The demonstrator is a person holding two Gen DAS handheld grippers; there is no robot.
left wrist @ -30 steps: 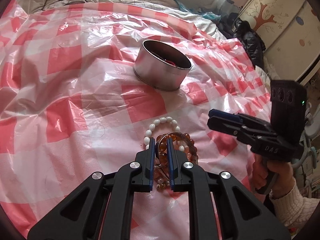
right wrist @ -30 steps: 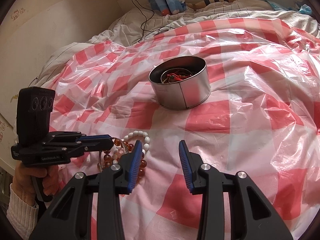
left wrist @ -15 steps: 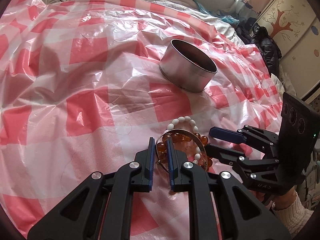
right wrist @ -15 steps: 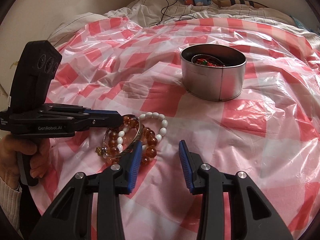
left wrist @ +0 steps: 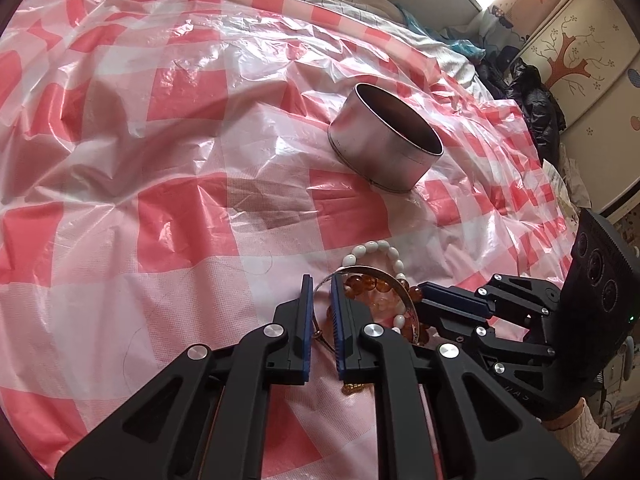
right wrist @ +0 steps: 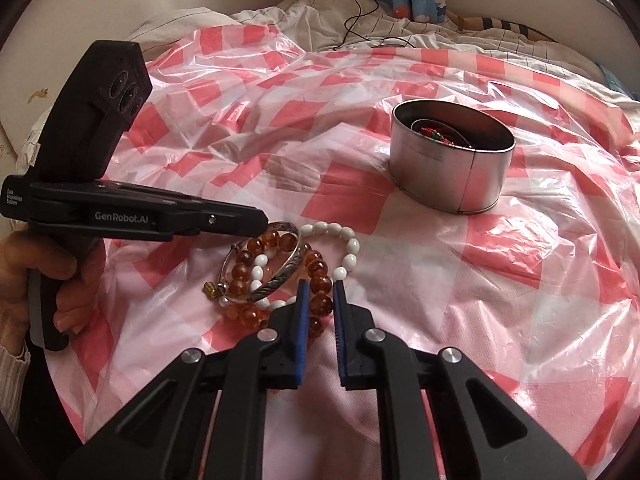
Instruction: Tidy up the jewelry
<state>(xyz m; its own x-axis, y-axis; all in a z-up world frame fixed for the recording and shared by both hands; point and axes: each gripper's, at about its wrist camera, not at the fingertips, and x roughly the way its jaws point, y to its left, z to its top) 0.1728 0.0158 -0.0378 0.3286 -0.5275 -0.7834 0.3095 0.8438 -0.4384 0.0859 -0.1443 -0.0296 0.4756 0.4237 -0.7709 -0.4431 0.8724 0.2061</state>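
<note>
A red-checked plastic sheet (right wrist: pixel 500 288) covers the bed. The metal tin (right wrist: pixel 452 160) sits well beyond my jewelry pile. My left claw (left wrist: pixel 320 308) is clamped on the silver bangle (right wrist: pixel 276 280); my right claw (right wrist: pixel 319 300) has just been closing, seemingly pinching the amber bead bracelet (right wrist: pixel 320 280).

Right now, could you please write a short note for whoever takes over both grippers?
Left gripper: shut on the silver bangle, one side of it raised off the sheet.
Right gripper: jaws have just been closing on the amber bracelet, which sits between the pads.
White bracelet, amber bracelet and bangle lie tangled in one pile in front of both grippers.
Tin stands farther back on the sheet, open, with some jewelry already inside.
Done: part of the jewelry is in the tin.
Left: separate these three pieces and put them in the tin.
</note>
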